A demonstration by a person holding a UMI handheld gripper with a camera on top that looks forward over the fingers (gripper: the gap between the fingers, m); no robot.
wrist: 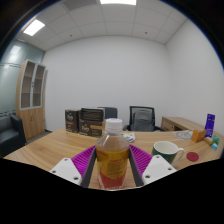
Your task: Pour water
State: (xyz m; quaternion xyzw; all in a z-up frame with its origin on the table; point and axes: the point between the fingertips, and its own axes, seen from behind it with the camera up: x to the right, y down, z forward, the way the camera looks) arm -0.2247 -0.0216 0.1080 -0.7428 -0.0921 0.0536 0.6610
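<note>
Bottle [113, 152] between gripper [113, 160] fingers (mug [165, 152] near)

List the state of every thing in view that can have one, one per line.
Bottle: upright, cap off, amber liquid inside, between the fingers.
Hand-held gripper: fingers about the bottle; grip cannot be judged.
Mug: upright on the table, mouth open, beside the right finger.
Cabinet: doors closed.
Office chair: unoccupied.

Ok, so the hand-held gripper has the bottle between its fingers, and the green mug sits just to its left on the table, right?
Not quite: the gripper view shows the green mug to the right of the bottle, not the left. The bottle does stand between the hand-held gripper fingers, on the table.
</note>
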